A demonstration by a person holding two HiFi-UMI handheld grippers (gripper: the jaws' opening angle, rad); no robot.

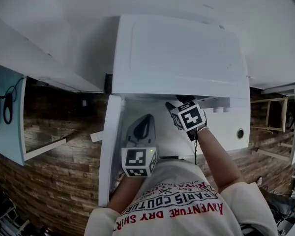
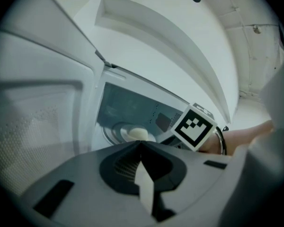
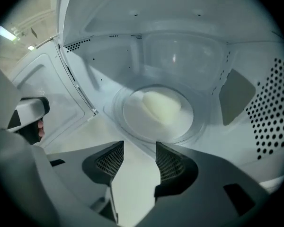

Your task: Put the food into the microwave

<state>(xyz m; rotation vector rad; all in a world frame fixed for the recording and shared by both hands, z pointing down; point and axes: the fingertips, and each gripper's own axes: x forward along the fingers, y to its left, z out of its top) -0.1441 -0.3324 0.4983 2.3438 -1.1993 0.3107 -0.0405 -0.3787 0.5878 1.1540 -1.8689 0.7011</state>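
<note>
The food (image 3: 162, 107) is a pale, soft lump. It lies flat on the round glass plate (image 3: 132, 117) inside the white microwave (image 1: 179, 58). Its long side runs slantwise across the plate, and I cannot tell a front from a back. My right hand-held gripper (image 3: 139, 148) points down at it, jaws wide apart with nothing in them. My left hand-held gripper (image 2: 141, 144) is by the open door (image 1: 110, 146), jaws pressed together and empty. From my head, the microwave's top hides the food. Down below is a brown wooden floor (image 1: 54, 181).
</note>
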